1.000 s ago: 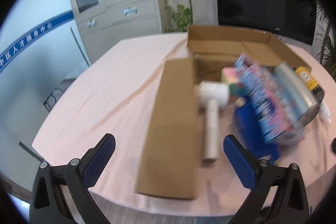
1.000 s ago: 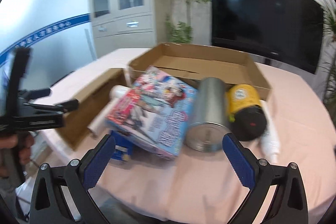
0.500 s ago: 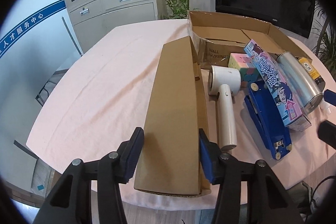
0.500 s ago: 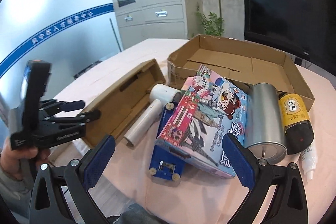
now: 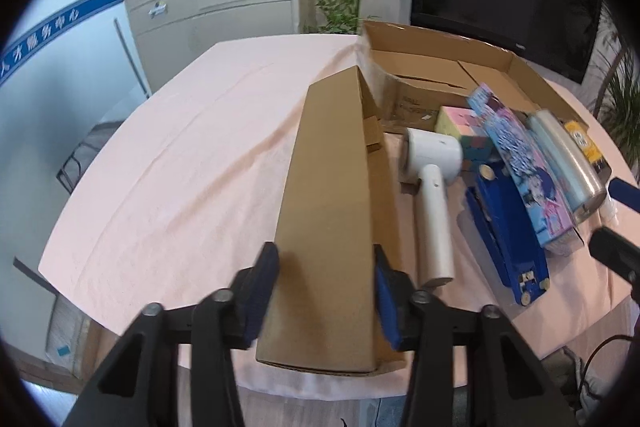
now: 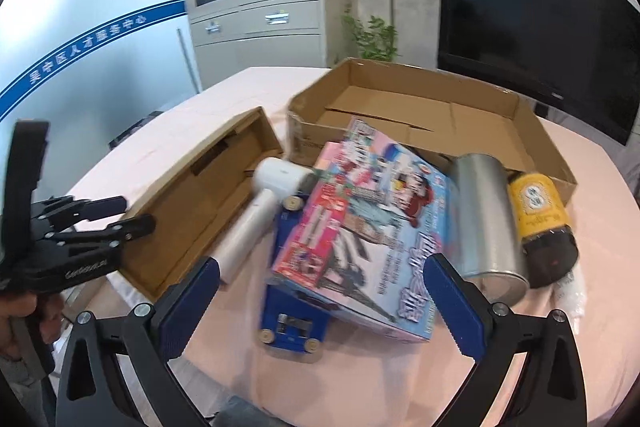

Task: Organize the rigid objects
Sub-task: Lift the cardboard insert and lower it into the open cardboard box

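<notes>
My left gripper (image 5: 325,293) is shut on the near end of a long narrow cardboard box (image 5: 332,195) lying on its side on the pink table; the right wrist view shows its open side (image 6: 200,203) and the left gripper (image 6: 96,223) at its near end. Beside it lie a white hair dryer (image 6: 264,211), a blue stapler-like tool (image 6: 294,311), a colourful printed box (image 6: 372,227), a silver can (image 6: 486,223) and a yellow-labelled dark bottle (image 6: 540,223). My right gripper (image 6: 320,297) is open above the printed box's near end.
A big open shallow cardboard tray (image 6: 420,115) stands behind the pile, empty as far as I see. A pastel cube (image 5: 464,131) lies by the dryer head. A white bottle (image 6: 568,287) lies at the right. The table edge (image 5: 160,307) is close below.
My left gripper has closed in from wide open onto the long box's near end. My right gripper has moved closer over the pile and stays open.
</notes>
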Demonstrator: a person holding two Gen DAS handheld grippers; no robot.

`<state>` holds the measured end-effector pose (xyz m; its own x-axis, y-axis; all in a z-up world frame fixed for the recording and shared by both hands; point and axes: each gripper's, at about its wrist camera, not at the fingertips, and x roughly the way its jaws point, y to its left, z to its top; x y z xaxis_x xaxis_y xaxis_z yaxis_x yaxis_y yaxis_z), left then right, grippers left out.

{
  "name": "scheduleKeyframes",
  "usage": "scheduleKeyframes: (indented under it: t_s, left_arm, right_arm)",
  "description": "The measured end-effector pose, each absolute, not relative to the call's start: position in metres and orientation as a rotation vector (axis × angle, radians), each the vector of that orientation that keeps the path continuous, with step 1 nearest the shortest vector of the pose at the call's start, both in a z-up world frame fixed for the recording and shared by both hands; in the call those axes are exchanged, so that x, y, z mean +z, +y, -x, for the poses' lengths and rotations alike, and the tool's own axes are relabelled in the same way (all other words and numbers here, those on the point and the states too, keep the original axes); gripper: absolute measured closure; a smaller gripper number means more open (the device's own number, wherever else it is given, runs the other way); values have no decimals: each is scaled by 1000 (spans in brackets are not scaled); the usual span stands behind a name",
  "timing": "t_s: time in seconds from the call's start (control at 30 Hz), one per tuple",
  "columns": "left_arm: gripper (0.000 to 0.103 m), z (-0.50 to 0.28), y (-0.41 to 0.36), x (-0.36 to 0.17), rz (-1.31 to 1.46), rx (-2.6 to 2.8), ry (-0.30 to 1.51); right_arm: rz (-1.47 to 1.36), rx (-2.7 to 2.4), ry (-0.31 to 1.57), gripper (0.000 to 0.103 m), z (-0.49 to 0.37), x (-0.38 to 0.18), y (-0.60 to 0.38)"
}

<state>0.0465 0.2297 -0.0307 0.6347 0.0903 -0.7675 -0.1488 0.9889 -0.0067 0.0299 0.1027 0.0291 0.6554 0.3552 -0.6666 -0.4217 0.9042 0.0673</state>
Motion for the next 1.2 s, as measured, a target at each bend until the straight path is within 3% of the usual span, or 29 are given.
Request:
scheduleKeyframes:
  t_s: [0.07,0.13,0.27,0.37,0.43,0.6,0.77,0.93,1.07,1.2]
  left_arm:
    - [74,-48,246,-32,119,142,891]
    - [74,-51,267,-37,196,131,921]
    - [84,-56,302,-63,360,93,1012]
    - [88,-54,314,-67,436,41,1010]
    - [89,-53,317,-67,456,32,1021]
    - [91,-52,313,-67,439,19,1017]
    - [92,-48,297,-32,361,46,946]
    - [91,-79,260,57,229,-6,738]
    - [91,-165,225,105,142,-101,667]
    - [91,-269,198,101,101,-159,760]
  right_arm:
    - [104,491,725,1,-30,34,114]
    - [97,537,730,1,-32,38,127]
    - [85,631,746,8,-43,40,164]
    - [48,713,831,29,-56,27,201]
    - [48,723,902,55,-65,15,220]
    - [75,756,1074,77,-80,-28,262]
    - [50,739,1037,84,-79,-12,258]
    - [-31,711,846,85,-95,72,210]
    - [-41,617,737,85,-158,136,166]
    - [-55,529,817,86,-255,150,129]
